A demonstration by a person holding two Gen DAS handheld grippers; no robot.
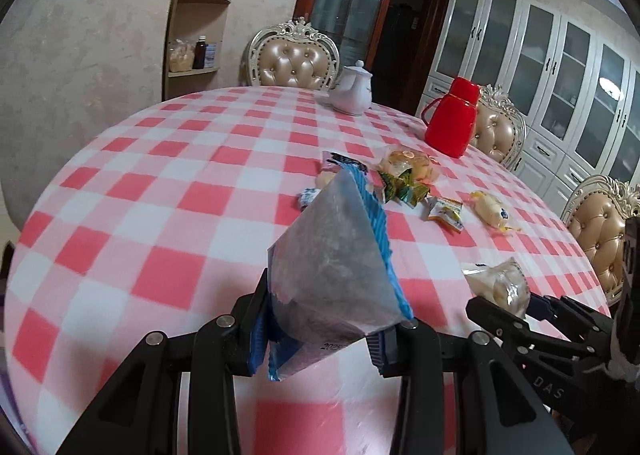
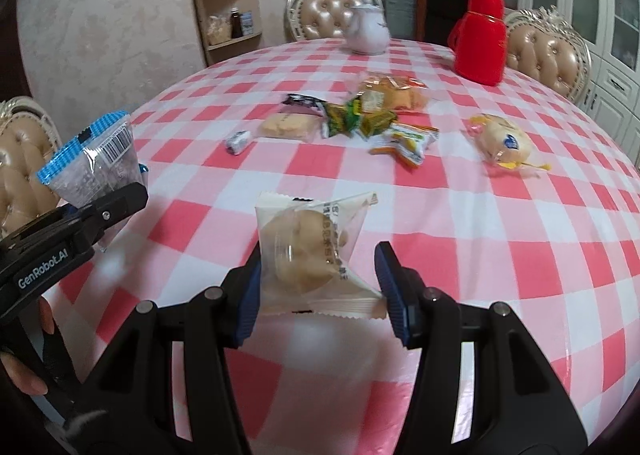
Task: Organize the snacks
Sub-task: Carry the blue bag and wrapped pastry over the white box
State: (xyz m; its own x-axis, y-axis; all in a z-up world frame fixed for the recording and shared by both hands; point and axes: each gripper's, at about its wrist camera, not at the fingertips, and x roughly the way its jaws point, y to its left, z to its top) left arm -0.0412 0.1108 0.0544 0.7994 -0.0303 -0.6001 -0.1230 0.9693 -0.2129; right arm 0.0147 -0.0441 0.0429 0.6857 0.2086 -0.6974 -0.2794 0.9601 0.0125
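Snacks: left tool [image 1: 320,331] grips blue packet [image 1: 336,263], right tool [image 2: 320,291] pastry [image 2: 308,251].

The blue-edged packet [image 1: 336,267] hides snacks behind it; its print seems blurred.

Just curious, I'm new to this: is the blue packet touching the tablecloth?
Apart. The right wrist view shows the blue packet raised in the left gripper, clear of the tablecloth.
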